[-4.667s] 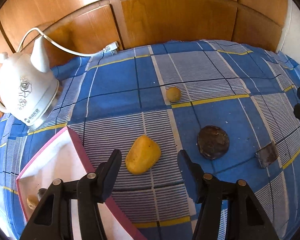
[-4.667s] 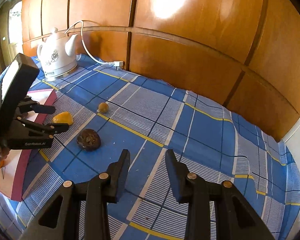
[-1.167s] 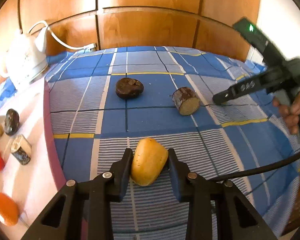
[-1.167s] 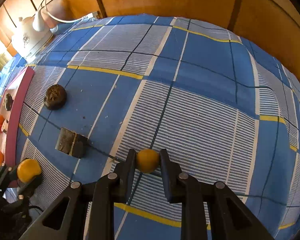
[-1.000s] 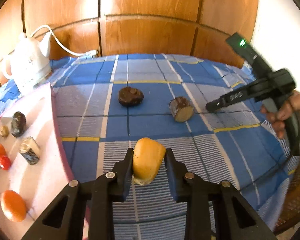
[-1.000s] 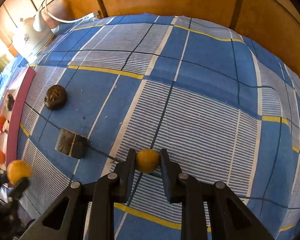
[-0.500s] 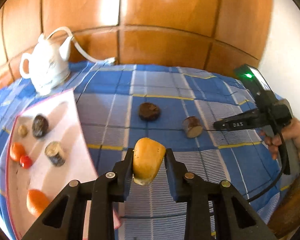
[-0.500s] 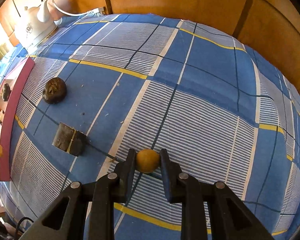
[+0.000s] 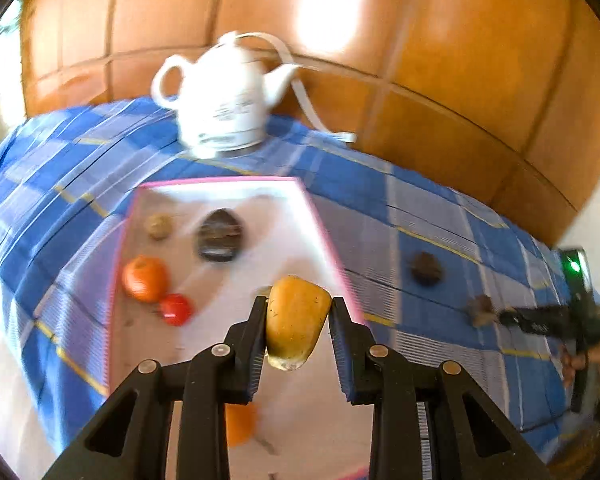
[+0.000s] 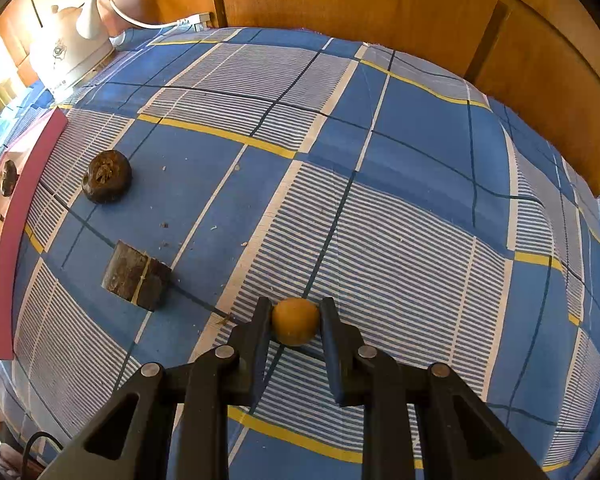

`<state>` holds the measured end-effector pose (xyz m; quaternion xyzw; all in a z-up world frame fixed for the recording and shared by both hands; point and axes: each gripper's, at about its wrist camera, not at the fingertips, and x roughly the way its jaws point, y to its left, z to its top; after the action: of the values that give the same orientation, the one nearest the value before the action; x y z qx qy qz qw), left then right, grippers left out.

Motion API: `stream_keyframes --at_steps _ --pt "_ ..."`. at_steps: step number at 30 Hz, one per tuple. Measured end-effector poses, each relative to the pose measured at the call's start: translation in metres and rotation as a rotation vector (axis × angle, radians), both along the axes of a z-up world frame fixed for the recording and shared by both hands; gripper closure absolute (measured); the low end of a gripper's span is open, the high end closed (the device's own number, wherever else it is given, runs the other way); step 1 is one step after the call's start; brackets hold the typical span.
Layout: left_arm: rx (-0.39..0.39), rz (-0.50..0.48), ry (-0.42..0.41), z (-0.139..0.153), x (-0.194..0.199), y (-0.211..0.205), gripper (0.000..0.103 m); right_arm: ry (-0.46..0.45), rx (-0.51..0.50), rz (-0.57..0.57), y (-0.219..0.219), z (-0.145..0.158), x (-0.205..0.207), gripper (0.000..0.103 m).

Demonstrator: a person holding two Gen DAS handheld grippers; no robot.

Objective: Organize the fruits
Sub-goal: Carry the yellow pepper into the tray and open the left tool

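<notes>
My left gripper [image 9: 298, 312] is shut on a large yellow fruit [image 9: 294, 320] and holds it above the white tray with a pink rim [image 9: 312, 216]. On the tray lie an orange fruit [image 9: 145, 278], a small red fruit [image 9: 176, 309], a dark oval fruit [image 9: 219, 234] and a small tan one [image 9: 158, 225]. My right gripper [image 10: 295, 322] is shut on a small round yellow fruit [image 10: 295, 320] low over the blue checked cloth [image 10: 420, 184]. A dark round fruit [image 10: 106, 176] and a dark cut block [image 10: 135, 274] lie on the cloth to its left.
A white kettle [image 9: 224, 98] with a cord stands behind the tray, against the wooden wall [image 9: 420, 60]. The tray's pink edge [image 10: 20, 216] shows at the left of the right wrist view. The right gripper and hand [image 9: 556, 318] show at the right of the left wrist view.
My left gripper has swung left with the yellow fruit, from over the cloth to above the tray. My right gripper has stayed shut on the small yellow fruit, nearly in place.
</notes>
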<state>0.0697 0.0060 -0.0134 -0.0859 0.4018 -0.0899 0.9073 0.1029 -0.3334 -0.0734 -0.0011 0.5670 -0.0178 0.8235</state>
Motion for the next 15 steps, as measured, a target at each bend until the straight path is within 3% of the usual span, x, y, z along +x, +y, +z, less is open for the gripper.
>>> stream_keyframes --at_steps 6,15 --pt "-0.028 0.07 0.036 -0.008 0.015 0.035 0.073 0.0 -0.008 0.001 0.005 0.001 -0.001 0.079" --pt "-0.02 0.096 0.087 -0.024 0.049 0.04 0.072 0.0 -0.005 0.0 0.005 0.002 -0.003 0.079"
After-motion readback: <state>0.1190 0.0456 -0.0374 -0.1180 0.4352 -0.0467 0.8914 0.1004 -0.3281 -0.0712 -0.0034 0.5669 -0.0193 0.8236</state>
